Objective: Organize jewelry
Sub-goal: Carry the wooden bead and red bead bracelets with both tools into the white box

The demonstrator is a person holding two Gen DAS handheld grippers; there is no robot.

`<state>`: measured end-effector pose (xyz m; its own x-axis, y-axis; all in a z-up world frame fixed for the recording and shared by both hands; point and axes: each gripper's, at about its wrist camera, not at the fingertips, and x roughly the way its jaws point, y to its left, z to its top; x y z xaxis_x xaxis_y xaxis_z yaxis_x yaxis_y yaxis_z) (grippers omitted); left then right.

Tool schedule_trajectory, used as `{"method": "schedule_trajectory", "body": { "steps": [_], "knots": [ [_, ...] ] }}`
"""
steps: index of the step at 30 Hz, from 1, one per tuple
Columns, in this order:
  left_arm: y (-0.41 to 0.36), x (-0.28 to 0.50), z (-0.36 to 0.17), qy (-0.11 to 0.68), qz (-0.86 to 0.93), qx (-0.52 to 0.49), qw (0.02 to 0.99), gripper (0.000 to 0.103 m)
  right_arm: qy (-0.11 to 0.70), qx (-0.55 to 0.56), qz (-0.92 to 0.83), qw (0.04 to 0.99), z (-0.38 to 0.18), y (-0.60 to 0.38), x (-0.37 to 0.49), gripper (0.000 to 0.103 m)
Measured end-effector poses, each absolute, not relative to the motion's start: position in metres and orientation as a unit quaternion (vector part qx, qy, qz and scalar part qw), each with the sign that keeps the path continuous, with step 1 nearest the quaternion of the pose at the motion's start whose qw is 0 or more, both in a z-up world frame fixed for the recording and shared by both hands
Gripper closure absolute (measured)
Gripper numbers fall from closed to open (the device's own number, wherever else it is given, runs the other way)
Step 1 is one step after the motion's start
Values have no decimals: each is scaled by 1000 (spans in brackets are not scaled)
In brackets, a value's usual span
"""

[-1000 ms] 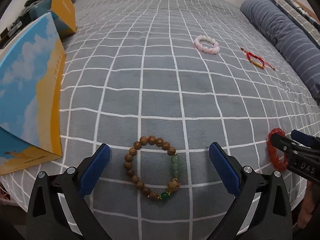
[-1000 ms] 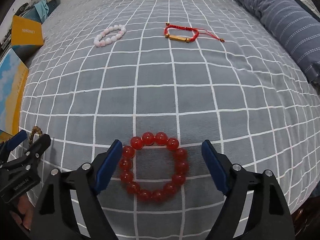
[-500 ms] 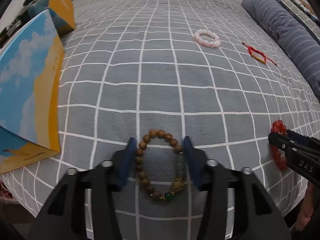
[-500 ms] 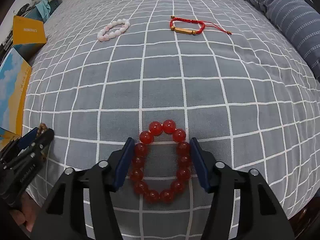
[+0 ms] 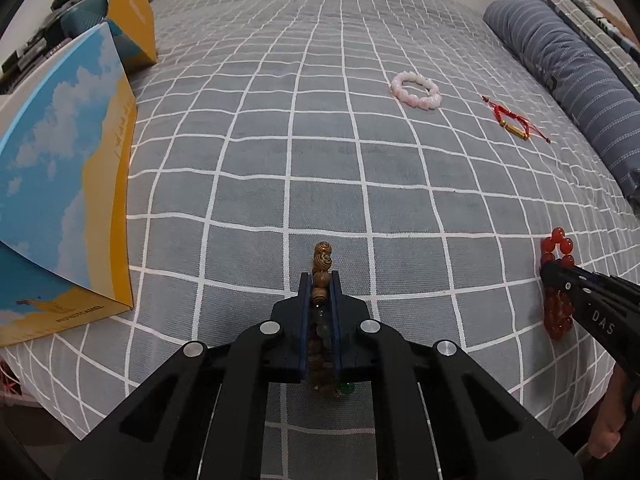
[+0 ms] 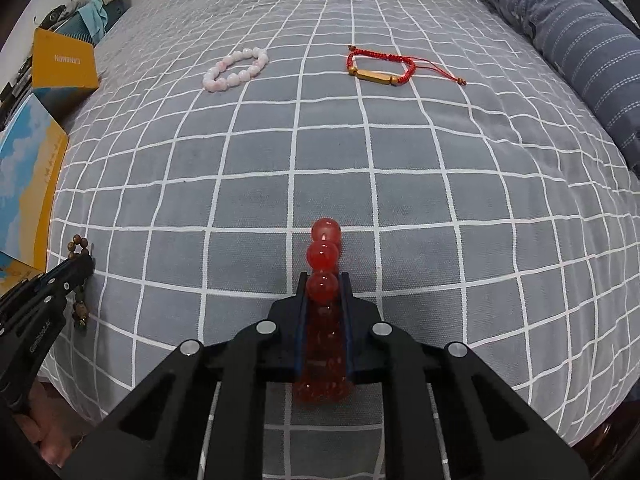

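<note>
My left gripper (image 5: 320,280) is shut on a brown wooden bead bracelet (image 5: 322,262) with green beads, squeezed flat between the pads; it also shows in the right wrist view (image 6: 78,246). My right gripper (image 6: 323,280) is shut on a red bead bracelet (image 6: 323,248), also seen from the side in the left wrist view (image 5: 556,248). A pink bead bracelet (image 6: 236,69) (image 5: 416,90) and a red cord bracelet with a gold tube (image 6: 378,68) (image 5: 514,124) lie farther back on the grey checked bedspread (image 5: 320,160).
A blue and yellow box (image 5: 60,184) stands at the left, with a second yellow box (image 5: 132,20) behind it. A striped blue pillow (image 5: 580,80) lies along the right side. The bed's front edge is close below both grippers.
Both grippers went from open around their bracelets to fully shut on them, pinching each ring flat. The pink and red cord bracelets have not moved.
</note>
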<state>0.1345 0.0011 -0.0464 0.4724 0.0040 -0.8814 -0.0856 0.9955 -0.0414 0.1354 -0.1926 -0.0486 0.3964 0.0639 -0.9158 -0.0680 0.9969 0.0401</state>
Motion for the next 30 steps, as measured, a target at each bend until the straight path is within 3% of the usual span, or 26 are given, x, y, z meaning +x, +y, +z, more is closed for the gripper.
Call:
{"method": "schedule_trajectory", "body": {
  "steps": [30],
  "knots": [
    [3,115,17,419,13,-29,907,95,428,-29,31,903,8,-172,115,90]
  ]
}}
